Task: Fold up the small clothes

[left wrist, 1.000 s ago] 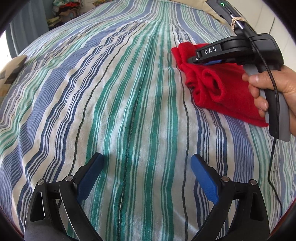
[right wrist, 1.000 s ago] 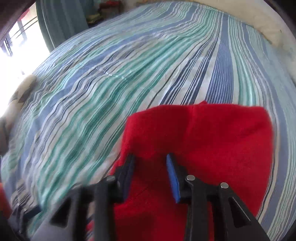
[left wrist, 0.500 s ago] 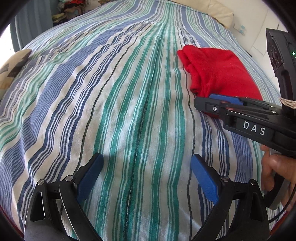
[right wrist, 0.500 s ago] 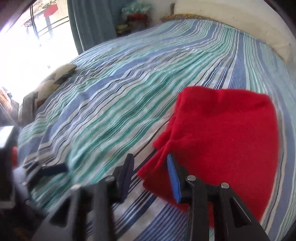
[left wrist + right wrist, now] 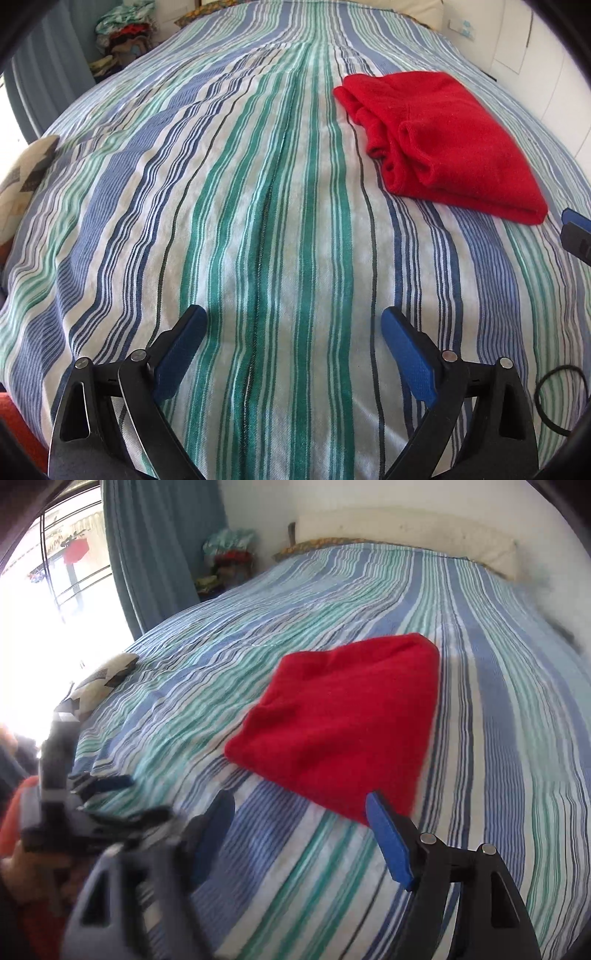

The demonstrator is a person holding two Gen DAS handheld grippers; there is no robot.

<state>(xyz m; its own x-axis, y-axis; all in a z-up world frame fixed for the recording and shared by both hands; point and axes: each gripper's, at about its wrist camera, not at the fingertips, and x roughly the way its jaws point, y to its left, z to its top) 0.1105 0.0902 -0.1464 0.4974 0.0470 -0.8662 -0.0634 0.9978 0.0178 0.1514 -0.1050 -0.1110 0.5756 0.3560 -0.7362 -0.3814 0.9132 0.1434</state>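
Now folded red garment (image 5: 450, 144) lies flat, long axis slanting along the striped bedspread (image 5: 258, 221).

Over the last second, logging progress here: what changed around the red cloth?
The right claw let go of the folded red fleece cloth, drew back off it, and its jaws are opening, empty. The cloth stays folded on the striped bedspread; the left claw stays open.

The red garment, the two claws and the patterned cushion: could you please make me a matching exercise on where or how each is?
Things:
1. red garment
2. left claw
3. right claw
4. patterned cushion

Descriptions:
A. at the bed's window-side edge
B. jaws opening, nothing between them
C. folded, lying free on the striped bedspread
D. wide open above bare stripes

Pairs: 1-C, 2-D, 3-B, 4-A
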